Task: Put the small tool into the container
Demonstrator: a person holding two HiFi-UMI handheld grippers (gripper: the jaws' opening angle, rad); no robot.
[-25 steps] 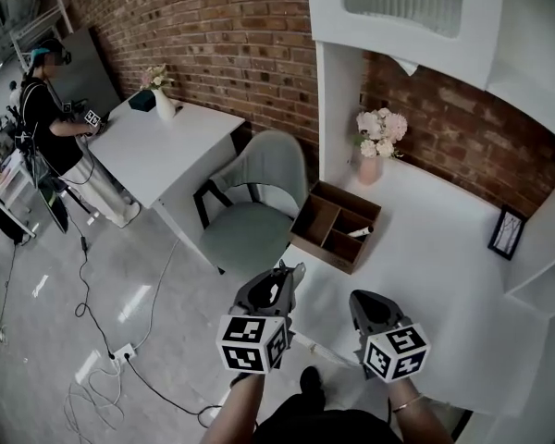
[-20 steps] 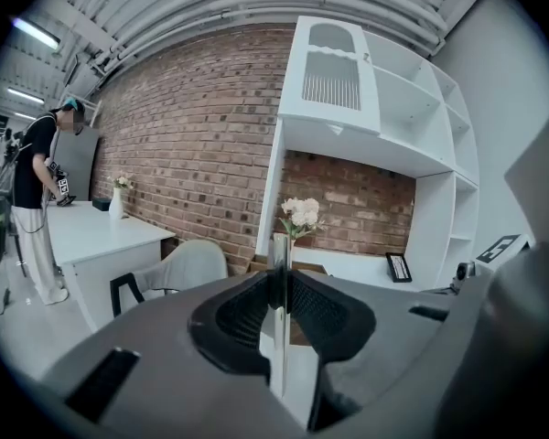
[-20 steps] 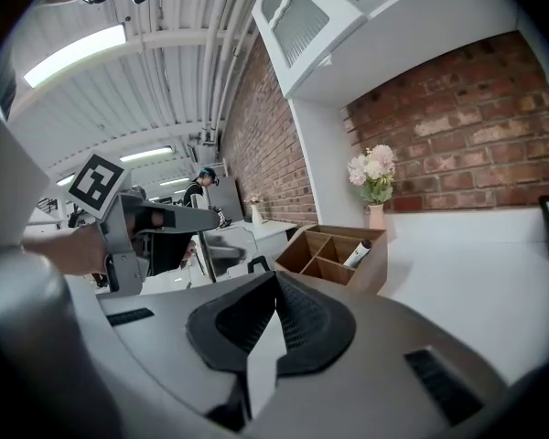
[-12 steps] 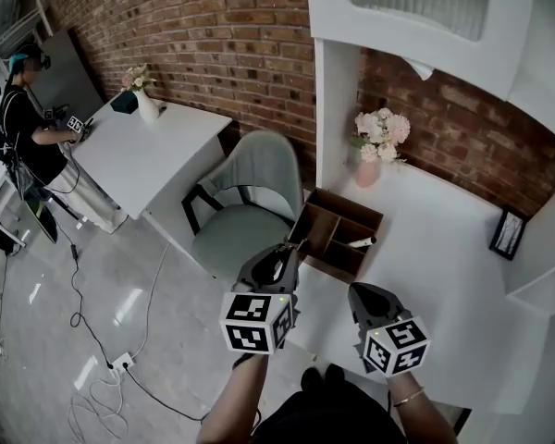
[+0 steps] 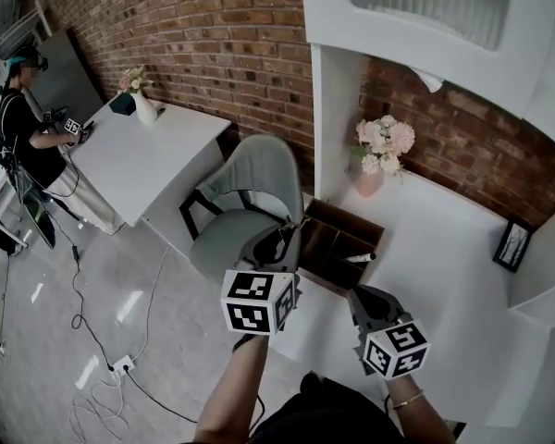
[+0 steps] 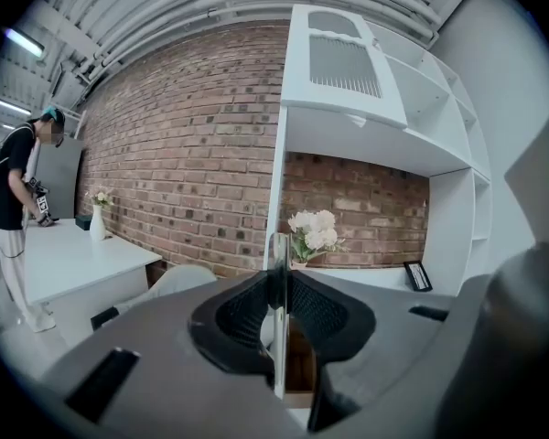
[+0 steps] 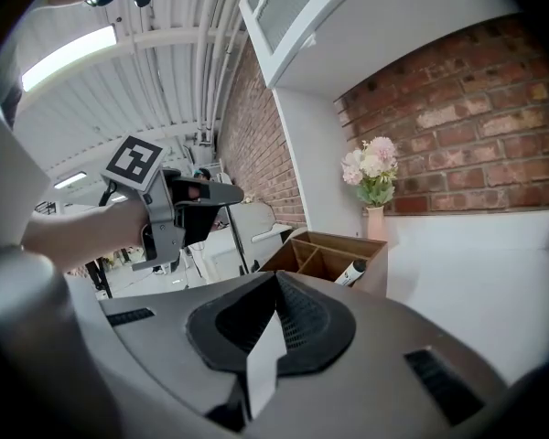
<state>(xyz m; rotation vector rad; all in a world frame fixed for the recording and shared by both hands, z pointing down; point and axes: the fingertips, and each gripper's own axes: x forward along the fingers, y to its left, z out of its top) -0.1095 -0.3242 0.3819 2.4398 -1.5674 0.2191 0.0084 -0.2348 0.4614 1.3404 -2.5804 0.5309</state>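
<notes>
My left gripper (image 5: 279, 240) (image 6: 279, 291) is shut on a thin, flat, silvery tool (image 6: 277, 263) that stands upright and sticks out past the jaws. It hovers just in front of the near left corner of the wooden container (image 5: 347, 218) (image 7: 316, 245), an open box with several compartments on the white desk (image 5: 435, 276). A small white-and-black cylinder (image 5: 359, 258) (image 7: 350, 273) lies in one compartment. My right gripper (image 5: 363, 296) (image 7: 273, 314) floats lower and to the right, over the desk's near edge. Its jaws stand together with a pale strip showing in the seam.
A grey-green chair (image 5: 245, 192) stands left of the desk, under my left gripper. A pink vase of flowers (image 5: 379, 151) sits behind the container, and a small picture frame (image 5: 511, 245) at the right. Far left, a person (image 5: 23, 118) stands at another white table (image 5: 148, 151). Cables (image 5: 92, 340) lie on the floor.
My left gripper has travelled forward and a little up with the tool, closing on the container. The right gripper has followed a shorter way. Both jaws look unchanged.
</notes>
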